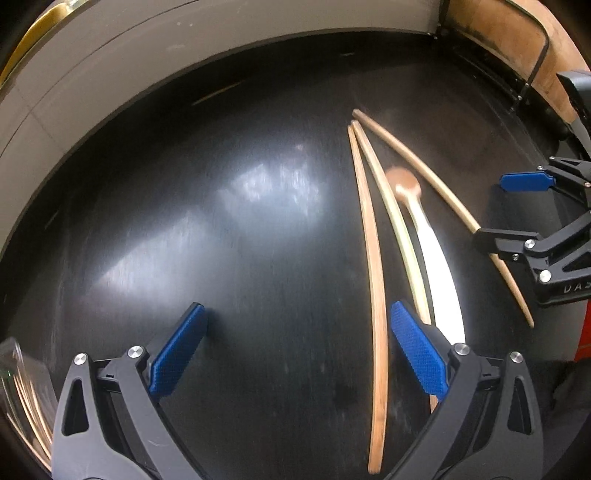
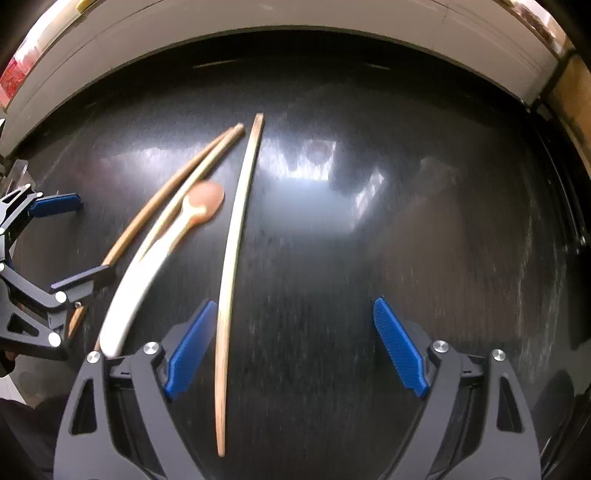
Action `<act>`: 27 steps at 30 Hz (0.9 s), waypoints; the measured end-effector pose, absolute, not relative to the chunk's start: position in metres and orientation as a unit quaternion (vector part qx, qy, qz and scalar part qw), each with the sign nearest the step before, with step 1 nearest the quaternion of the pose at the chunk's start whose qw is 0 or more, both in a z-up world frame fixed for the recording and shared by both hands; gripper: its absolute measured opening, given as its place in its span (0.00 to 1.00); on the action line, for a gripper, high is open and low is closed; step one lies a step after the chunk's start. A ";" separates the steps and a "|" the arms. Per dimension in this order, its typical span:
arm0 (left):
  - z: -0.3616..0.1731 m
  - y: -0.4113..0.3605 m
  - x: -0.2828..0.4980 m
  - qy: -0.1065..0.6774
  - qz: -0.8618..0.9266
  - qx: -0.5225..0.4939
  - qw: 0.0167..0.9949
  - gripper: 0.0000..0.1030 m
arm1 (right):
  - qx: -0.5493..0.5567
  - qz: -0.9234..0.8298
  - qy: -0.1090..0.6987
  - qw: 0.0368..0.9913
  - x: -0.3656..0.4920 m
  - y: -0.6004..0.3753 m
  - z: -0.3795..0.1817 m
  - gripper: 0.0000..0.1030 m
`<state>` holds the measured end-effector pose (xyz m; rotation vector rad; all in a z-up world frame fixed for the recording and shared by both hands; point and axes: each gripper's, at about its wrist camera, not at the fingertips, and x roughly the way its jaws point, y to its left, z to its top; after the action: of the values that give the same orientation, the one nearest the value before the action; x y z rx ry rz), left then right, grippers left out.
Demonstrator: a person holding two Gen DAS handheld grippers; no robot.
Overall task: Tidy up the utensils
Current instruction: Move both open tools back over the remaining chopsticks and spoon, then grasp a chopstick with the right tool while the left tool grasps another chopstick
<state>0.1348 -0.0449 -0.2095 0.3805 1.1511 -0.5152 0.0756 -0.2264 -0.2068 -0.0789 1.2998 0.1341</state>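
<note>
Three wooden chopsticks and a white-handled spoon (image 1: 439, 254) with a brown bowl lie on a black table (image 1: 221, 221). In the left wrist view one chopstick (image 1: 373, 280) lies between my left gripper's (image 1: 295, 350) open fingers, nearer the right finger; a second chopstick (image 1: 399, 229) and the spoon pass beside that finger. The third chopstick (image 1: 443, 195) runs under my right gripper (image 1: 513, 206), which is open. In the right wrist view a chopstick (image 2: 232, 258) lies inside my open right gripper (image 2: 291, 347), near its left finger. The spoon (image 2: 147, 273) and two chopsticks (image 2: 177, 188) lie left, by the left gripper (image 2: 74, 240).
A clear glass container (image 1: 22, 391) holding wooden sticks is at the lower left of the left wrist view. A pale wall (image 2: 295, 22) borders the table's far edge. A wooden chair (image 1: 517, 44) stands at the far right corner.
</note>
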 end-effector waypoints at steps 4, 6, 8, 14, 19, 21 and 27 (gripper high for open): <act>-0.210 -0.053 0.143 0.531 -0.237 0.173 0.795 0.94 | -0.043 0.075 0.598 0.796 0.089 -0.223 -0.202 0.64; -0.211 -0.056 0.147 0.528 -0.236 0.172 0.797 0.94 | -0.046 0.082 0.596 0.798 0.093 -0.220 -0.200 0.55; -0.209 -0.056 0.142 0.526 -0.239 0.173 0.798 0.88 | -0.047 0.090 0.594 0.798 0.105 -0.222 -0.202 0.40; -0.199 -0.073 0.142 0.511 -0.261 0.188 0.797 0.22 | -0.041 0.100 0.597 0.795 0.115 -0.220 -0.202 0.08; -0.198 -0.076 0.146 0.528 -0.266 0.155 0.791 0.06 | -0.034 0.097 0.601 0.792 0.104 -0.227 -0.197 0.07; -0.198 -0.075 0.147 0.534 -0.259 0.149 0.791 0.06 | -0.022 0.093 0.606 0.790 0.103 -0.231 -0.196 0.07; -0.179 -0.061 0.146 0.537 -0.237 0.119 0.800 0.06 | 0.000 0.081 0.598 0.797 0.096 -0.244 -0.181 0.07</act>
<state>0.1465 -0.0613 -0.1785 0.2563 1.1526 -0.5081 0.0955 -0.2443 -0.1806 -0.0001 1.2848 0.1730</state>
